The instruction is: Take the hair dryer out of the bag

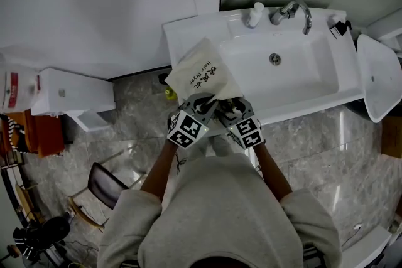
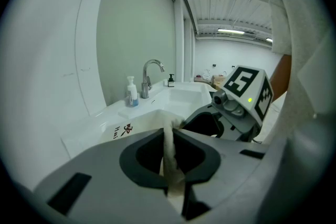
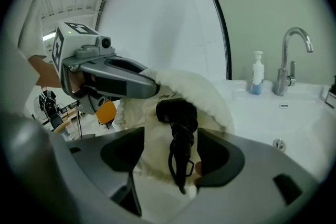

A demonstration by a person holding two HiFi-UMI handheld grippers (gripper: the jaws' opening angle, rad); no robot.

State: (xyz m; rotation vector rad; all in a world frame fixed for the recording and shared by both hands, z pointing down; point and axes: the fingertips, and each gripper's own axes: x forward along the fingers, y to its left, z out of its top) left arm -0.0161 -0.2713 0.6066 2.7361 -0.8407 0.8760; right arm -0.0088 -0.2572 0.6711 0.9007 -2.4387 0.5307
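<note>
**Left gripper (image 1: 205,102) clamps the cream cloth bag (image 1: 200,72); right gripper (image 1: 228,108) stands open round the black hair dryer (image 3: 177,112)**

Head view: both grippers meet at the near edge of the white washbasin counter (image 1: 182,31). The bag lies there, left of the basin, with its mouth toward the person.

Left gripper view: the jaws are closed on a fold of the bag's rim, and the cloth runs up between them. The right gripper sits just beside.

Right gripper view: the jaws stand apart. The dryer's black end and its coiled black cord (image 3: 181,157) poke from the bag's mouth between them, and the pads are not yet pressing. Most of the dryer seems to be inside the bag.

The step in hand looks like the grasp. It would go best with a bite on the rigid body rather than the loose cord loops. The rim should be held taut, and the pull should go straight out along the opening.
</note>
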